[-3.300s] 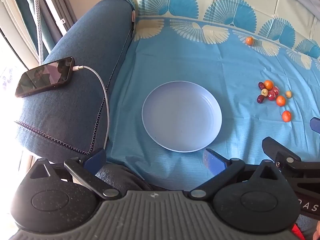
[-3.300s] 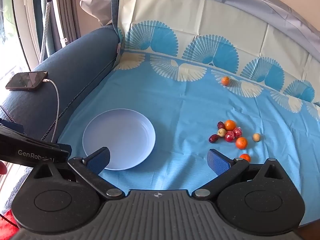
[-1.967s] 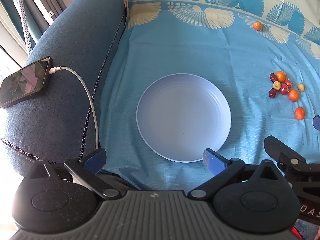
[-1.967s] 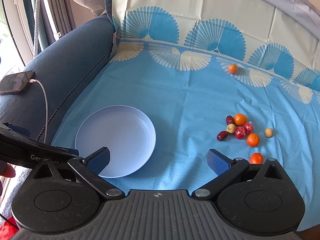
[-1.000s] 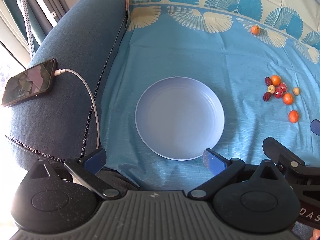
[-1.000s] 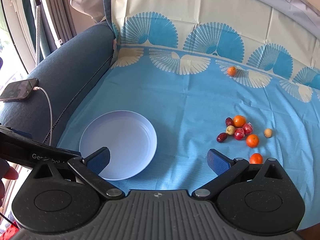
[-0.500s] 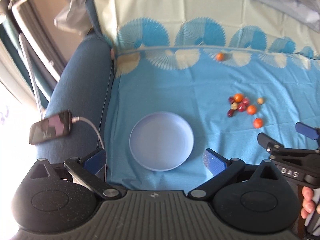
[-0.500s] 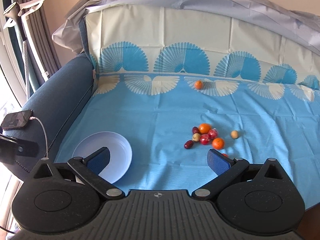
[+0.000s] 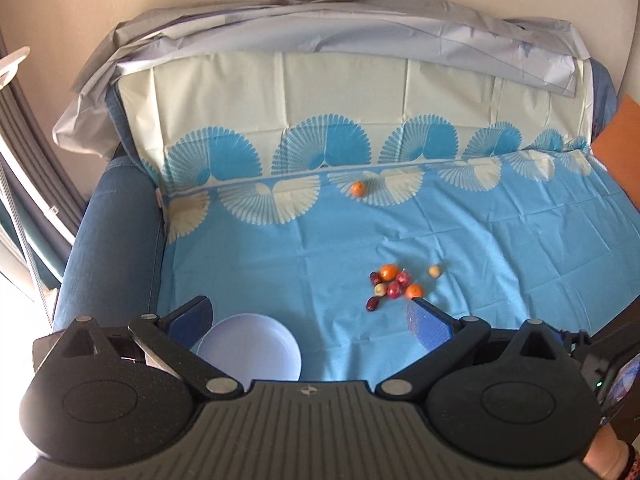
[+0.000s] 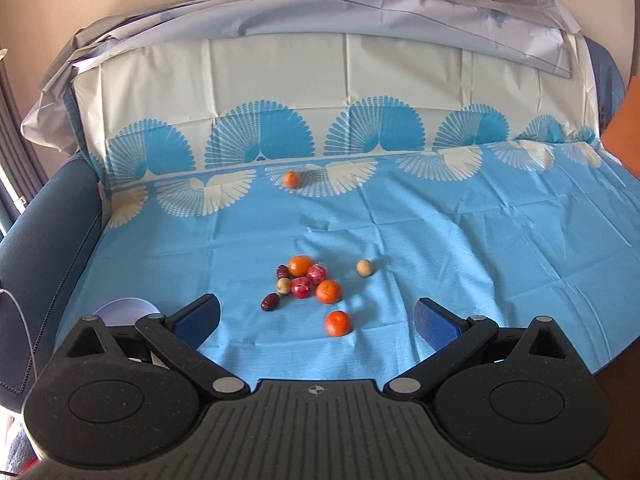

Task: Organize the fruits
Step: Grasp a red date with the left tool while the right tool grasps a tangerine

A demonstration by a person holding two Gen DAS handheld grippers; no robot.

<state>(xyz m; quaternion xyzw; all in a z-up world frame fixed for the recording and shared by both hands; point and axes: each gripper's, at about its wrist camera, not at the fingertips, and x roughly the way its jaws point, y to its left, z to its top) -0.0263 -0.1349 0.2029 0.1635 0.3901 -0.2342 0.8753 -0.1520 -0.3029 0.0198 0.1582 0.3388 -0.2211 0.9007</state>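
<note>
Bare cloth (image 10: 460,264) rings clustered fruits (image 10: 308,280)

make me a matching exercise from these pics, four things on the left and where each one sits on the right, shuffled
Things:
1. plate
2. lone orange
3. nearest orange
4. pale round fruit

Places:
A. far back, on the white fan print by the sofa backrest
B. front left of the blue cloth, empty
C. right of the fruit cluster, apart from it
D. closest to the right gripper, between its open fingers in view

Pairs: 1-B, 2-A, 3-D, 4-C
</note>
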